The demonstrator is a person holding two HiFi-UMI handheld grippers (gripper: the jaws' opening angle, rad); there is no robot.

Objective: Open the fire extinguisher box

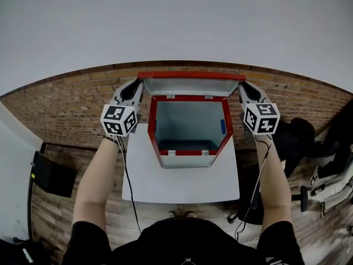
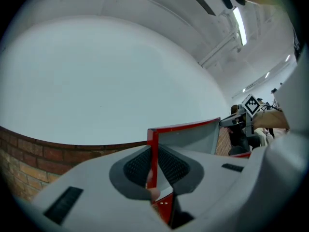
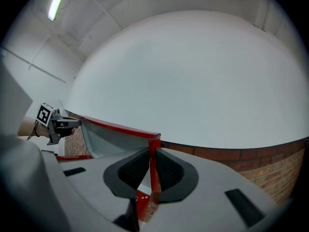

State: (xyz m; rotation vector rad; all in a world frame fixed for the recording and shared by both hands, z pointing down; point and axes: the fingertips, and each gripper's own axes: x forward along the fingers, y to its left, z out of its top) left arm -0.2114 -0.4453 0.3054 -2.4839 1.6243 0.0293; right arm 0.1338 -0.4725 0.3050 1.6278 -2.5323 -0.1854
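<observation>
A red metal fire extinguisher box (image 1: 190,158) stands on a white table (image 1: 182,186), and I look down into its empty grey inside. Its lid (image 1: 190,85) stands raised at the far side, grey inner face toward me. My left gripper (image 1: 138,88) is shut on the lid's left edge, and the red rim (image 2: 152,149) runs between its black pads. At the lid's right edge my right gripper (image 3: 152,170) is likewise shut, pads pressed on the red rim (image 3: 153,151). Each gripper view catches the other gripper (image 2: 244,115) (image 3: 53,122) across the lid.
A brick-patterned floor surrounds the table. A black case (image 1: 52,175) lies on the floor at the left. Black bags (image 1: 300,134) and a white-framed piece of equipment (image 1: 331,186) sit at the right. A plain white wall (image 1: 176,21) rises behind the box.
</observation>
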